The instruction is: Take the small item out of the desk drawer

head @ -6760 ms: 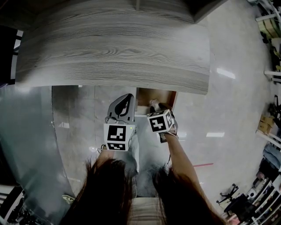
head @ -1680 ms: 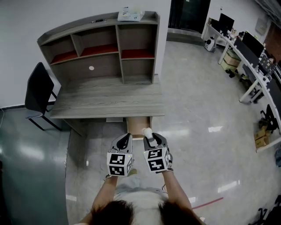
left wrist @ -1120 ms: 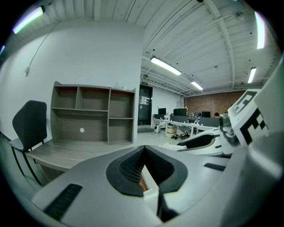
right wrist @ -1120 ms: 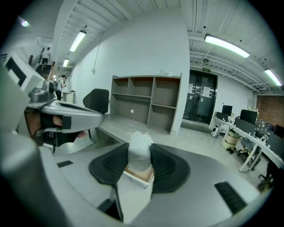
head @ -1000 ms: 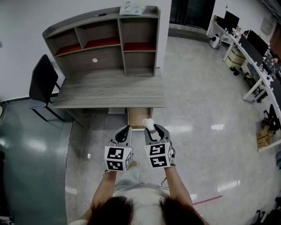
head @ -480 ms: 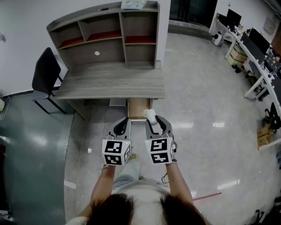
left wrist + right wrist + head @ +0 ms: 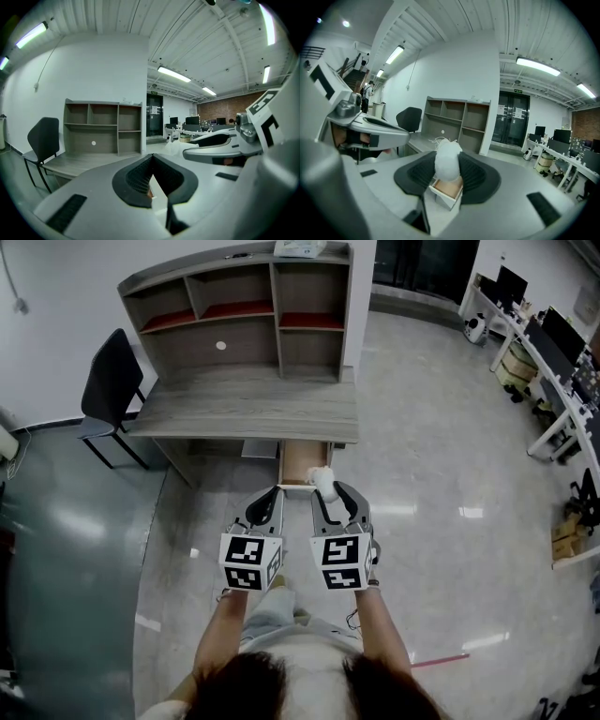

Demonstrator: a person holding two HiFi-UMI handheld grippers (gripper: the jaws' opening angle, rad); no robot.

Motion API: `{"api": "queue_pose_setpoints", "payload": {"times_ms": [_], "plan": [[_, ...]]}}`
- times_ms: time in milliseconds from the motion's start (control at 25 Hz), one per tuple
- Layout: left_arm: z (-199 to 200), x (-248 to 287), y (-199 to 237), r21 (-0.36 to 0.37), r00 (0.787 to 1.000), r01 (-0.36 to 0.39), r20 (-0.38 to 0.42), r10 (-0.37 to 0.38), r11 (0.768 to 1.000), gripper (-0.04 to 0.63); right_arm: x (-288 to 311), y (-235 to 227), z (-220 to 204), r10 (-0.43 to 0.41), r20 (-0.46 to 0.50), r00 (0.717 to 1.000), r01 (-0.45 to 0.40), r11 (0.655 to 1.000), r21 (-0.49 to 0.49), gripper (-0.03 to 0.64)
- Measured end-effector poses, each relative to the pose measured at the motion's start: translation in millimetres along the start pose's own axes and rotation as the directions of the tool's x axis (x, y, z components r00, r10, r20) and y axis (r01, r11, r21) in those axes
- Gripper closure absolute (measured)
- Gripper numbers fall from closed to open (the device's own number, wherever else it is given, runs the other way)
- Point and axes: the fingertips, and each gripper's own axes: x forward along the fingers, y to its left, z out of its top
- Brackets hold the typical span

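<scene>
White and rounded, the small item (image 7: 447, 161) sits pinched between the widely spread jaws of the right gripper (image 7: 330, 489), just below the centre of the head view. It is outside the open drawer (image 7: 299, 463) under the grey desk (image 7: 244, 413). The left gripper (image 7: 271, 491), beside it, has its jaws pressed together on nothing.

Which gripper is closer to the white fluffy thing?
Right. The right gripper pinches the white fluffy thing; the left gripper is shut and empty, just to its left.
</scene>
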Motion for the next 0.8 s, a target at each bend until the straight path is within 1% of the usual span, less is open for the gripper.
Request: {"api": "queue_pose_setpoints", "payload": {"times_ms": [240, 440, 600, 800], "plan": [[5.4, -12.2, -4.7, 0.009, 1.000, 0.004, 0.010, -0.004, 1.000, 0.581, -12.1, 3.9, 10.2, -0.012, 0.030, 0.999, 0.012, 1.000, 0.004, 0.453], [9.8, -22.7, -4.9, 0.015, 1.000, 0.021, 0.020, -0.021, 1.000, 0.581, -17.8, 10.9, 13.8, -0.028, 0.033, 0.999, 0.028, 1.000, 0.007, 0.453], [9.8, -33.1, -3.1, 0.009, 0.999, 0.040, 0.027, -0.041, 0.999, 0.581, -21.8, 20.5, 21.1, -0.041, 0.062, 0.997, 0.040, 0.999, 0.021, 0.453], [8.0, -50.1, 1.0, 0.013, 0.998, 0.060, 0.015, -0.060, 0.998, 0.581, -29.3, 32.7, 25.9, -0.061, 0.054, 0.997, 0.059, 0.998, 0.031, 0.453]]}}
